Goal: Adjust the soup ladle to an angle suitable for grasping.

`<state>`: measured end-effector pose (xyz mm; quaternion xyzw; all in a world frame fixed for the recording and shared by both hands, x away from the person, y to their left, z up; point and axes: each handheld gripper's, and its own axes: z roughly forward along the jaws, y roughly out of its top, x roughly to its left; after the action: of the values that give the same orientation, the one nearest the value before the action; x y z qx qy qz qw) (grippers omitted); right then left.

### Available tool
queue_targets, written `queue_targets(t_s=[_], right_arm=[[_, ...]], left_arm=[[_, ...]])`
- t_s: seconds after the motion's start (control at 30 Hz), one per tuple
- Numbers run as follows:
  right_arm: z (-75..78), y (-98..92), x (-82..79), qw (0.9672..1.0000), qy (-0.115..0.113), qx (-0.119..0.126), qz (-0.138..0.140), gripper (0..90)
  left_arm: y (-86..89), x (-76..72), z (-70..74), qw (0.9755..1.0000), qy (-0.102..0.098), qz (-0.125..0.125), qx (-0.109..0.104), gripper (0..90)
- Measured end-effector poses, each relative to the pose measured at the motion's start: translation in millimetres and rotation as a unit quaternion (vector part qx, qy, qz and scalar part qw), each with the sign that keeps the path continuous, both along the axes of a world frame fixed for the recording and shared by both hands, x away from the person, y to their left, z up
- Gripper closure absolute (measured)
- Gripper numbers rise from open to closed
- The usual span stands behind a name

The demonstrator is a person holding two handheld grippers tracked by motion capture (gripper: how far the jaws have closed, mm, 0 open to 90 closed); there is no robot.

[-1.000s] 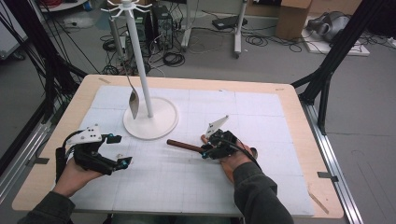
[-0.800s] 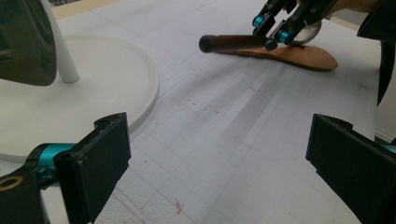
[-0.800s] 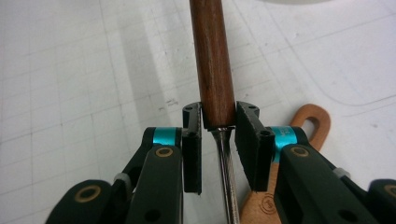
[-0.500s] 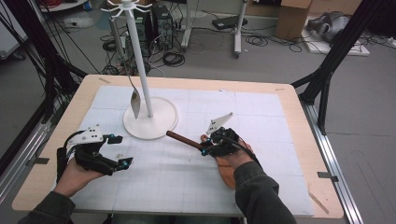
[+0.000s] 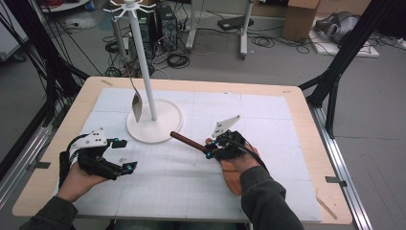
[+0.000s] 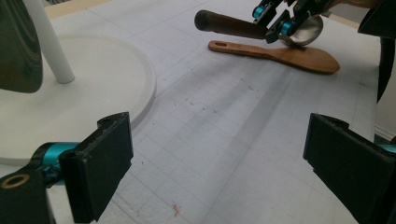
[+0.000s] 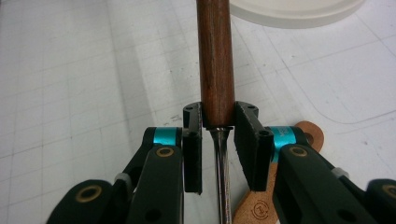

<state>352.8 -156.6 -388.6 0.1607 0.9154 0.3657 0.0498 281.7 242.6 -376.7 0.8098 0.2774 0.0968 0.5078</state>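
A metal ladle with a dark wooden handle (image 5: 187, 141) is held above the mat, and my right gripper (image 5: 210, 149) is shut on it. In the right gripper view the pads (image 7: 194, 140) clamp the handle's (image 7: 215, 56) lower end, where the metal shaft (image 7: 222, 177) begins. The left gripper view shows its handle (image 6: 229, 25) and round bowl (image 6: 308, 32) in that gripper (image 6: 275, 21). A light wooden spatula (image 6: 280, 53) lies flat beneath it. My left gripper (image 5: 127, 154) rests open at the left, its jaws (image 6: 224, 163) wide with nothing between them.
A white stand with a round base (image 5: 154, 120) and tall pole (image 5: 143, 62) is at the back left of the white mat. A spoon (image 5: 137, 106) hangs from it. The ladle handle points at the base rim (image 7: 294, 9).
The free end of the ladle's handle has swung a little toward the stand's base. The left gripper has stayed where it was.
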Motion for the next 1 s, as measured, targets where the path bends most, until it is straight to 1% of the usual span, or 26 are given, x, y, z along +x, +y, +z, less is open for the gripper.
queue_targets(t_s=[0.07,0.1,0.2,0.23,0.4,0.47,0.5,0.53,0.57,0.6,0.63,0.7,0.73,0.87,1.0], right_arm=[[2.0,-2.1,-0.5,1.0,-0.006,0.005,0.001,73.4],[3.4,-3.7,-1.4,0.9999,-0.005,0.009,0.0,73.3],[7.9,-8.2,-3.2,0.9998,-0.013,0.018,-0.003,73.3],[9.0,-9.2,-4.3,0.9997,-0.013,0.02,-0.004,73.4],[13.6,-10.7,-7.1,0.9995,-0.019,0.025,-0.006,73.4],[16.2,-10.5,-8.2,0.9994,-0.024,0.026,-0.003,73.4],[17.5,-10.2,-9.5,0.9993,-0.022,0.028,-0.004,73.4],[18.4,-10.2,-9.9,0.9992,-0.027,0.03,-0.003,73.5],[19.7,-10.2,-10.8,0.9992,-0.026,0.03,-0.002,73.5],[20.4,-9.9,-11.3,0.999,-0.031,0.033,-0.001,73.5],[21.1,-9.6,-12.6,0.9991,-0.028,0.034,-0.001,73.5],[22.1,-9.3,-13.9,0.9989,-0.032,0.035,0.002,73.5],[22.2,-8.8,-14.9,0.9989,-0.03,0.035,0.002,73.4],[19.0,-7.3,-15.0,0.9988,-0.024,0.042,0.006,73.4],[7.7,-0.6,-11.2,0.9996,-0.005,0.028,0.01,73.4]], left_arm=[[-0.5,0.3,-0.4,1.0,0.001,-0.002,0.001,9.3],[-1.0,0.4,-0.6,1.0,0.001,-0.002,0.002,9.3],[-2.5,0.7,-1.0,1.0,0.003,-0.003,0.002,9.4],[-3.0,0.8,-1.0,1.0,0.002,-0.003,0.003,9.4],[-4.7,1.2,-1.4,1.0,0.003,-0.005,0.002,10.0],[-5.2,1.0,-1.5,1.0,0.003,-0.005,0.0,10.9],[-5.3,1.0,-1.4,1.0,0.004,-0.005,0.0,11.0],[-5.4,1.0,-1.4,1.0,0.004,-0.005,0.0,11.1],[-5.4,1.0,-1.3,1.0,0.004,-0.006,-0.001,11.4],[-5.4,0.8,-1.1,1.0,0.004,-0.006,-0.002,11.7],[-5.4,0.8,-0.8,1.0,0.004,-0.007,-0.002,12.0],[-5.5,0.7,-0.5,0.9999,0.003,-0.009,-0.004,13.2],[-6.0,0.6,-0.4,0.9999,0.004,-0.01,-0.006,14.2],[-7.5,0.8,-0.8,0.9999,0.005,-0.01,-0.005,14.7],[-6.3,0.9,-0.2,0.9999,0.003,-0.01,-0.004,14.7]])
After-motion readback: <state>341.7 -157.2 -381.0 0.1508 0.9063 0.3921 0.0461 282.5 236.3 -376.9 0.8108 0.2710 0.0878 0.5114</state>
